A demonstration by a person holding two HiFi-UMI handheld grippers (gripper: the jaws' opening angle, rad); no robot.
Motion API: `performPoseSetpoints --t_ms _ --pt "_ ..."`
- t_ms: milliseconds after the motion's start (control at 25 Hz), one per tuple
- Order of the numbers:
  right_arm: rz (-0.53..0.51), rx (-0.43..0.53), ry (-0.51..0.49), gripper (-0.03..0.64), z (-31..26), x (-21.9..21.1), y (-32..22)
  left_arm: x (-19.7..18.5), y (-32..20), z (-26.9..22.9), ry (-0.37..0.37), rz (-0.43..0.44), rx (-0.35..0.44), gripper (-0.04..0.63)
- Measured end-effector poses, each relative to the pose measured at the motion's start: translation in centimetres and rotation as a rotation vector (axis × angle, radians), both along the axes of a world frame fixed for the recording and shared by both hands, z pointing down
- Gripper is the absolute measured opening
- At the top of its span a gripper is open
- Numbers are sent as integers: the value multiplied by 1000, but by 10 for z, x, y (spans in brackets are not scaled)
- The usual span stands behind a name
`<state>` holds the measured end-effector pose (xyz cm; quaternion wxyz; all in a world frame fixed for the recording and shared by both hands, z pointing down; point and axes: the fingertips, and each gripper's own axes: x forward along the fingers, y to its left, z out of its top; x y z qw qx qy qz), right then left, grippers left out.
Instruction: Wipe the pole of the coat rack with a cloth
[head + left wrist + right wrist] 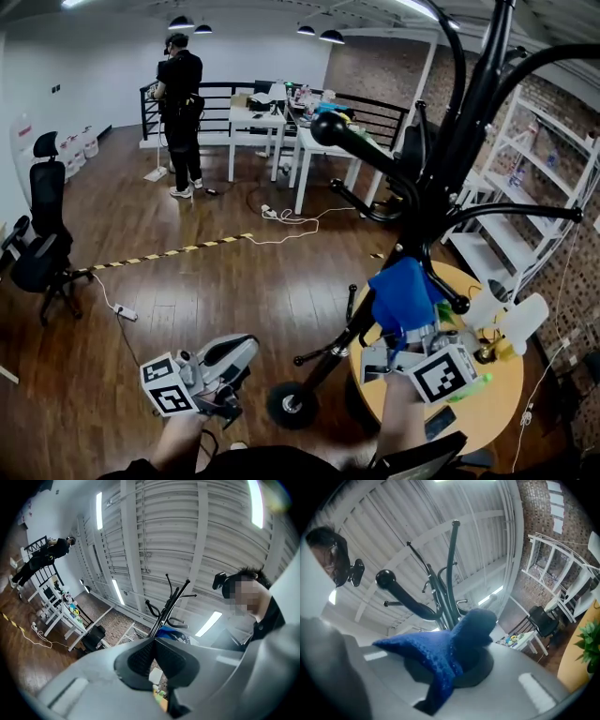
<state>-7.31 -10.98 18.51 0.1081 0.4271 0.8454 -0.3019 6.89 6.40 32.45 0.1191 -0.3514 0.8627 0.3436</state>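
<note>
**Right tool**: jaws pinch a blue cloth. The cloth bunches over the tips, and a loose flap hangs to the near side. The tool is held up at the lower pole of the coat rack, below the hooks. No view settles whether the cloth touches the pole.

**Left tool**: jaws pressed together with nothing between them. It is held low at the near left, well apart from the rack.

**Coat rack:** black. The pole rises from a round base on the wood floor. Curved hooks with ball ends branch out above the cloth.

**Table**: round and yellow, just right of the base, carrying small items.

**Surroundings:**
- Far: white tables and a standing person.
- Left: an office chair.
- Right: white shelving.

**Risks, as judged:**
- **Tipping or skidding:** nothing steadies the rack, since the left tool is away from it. A sideways push while wiping could tip the rack or slide it toward the table.
- **Losing the cloth:** the jaws hold it by one small fold. Drag along the pole could pull it free.
- **Snagging:** an upward stroke runs into the hooks, which could catch the loose flap or the tool.
- **Scraping:** if the bunch shifts, a bare jaw could scrape the pole instead of the cloth.
</note>
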Motion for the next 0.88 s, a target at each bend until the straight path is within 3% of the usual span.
performPoseSetpoints --t_ms 320,720,880 --pt "7 29 117 23 86 -1 2 -3 -14 7 32 41 -24 3" --pt "38 103 335 23 236 -7 -3 -13 -40 8 58 88 -79 2" --pt "58 133 373 23 284 -9 -6 -13 -44 12 81 87 -94 3"
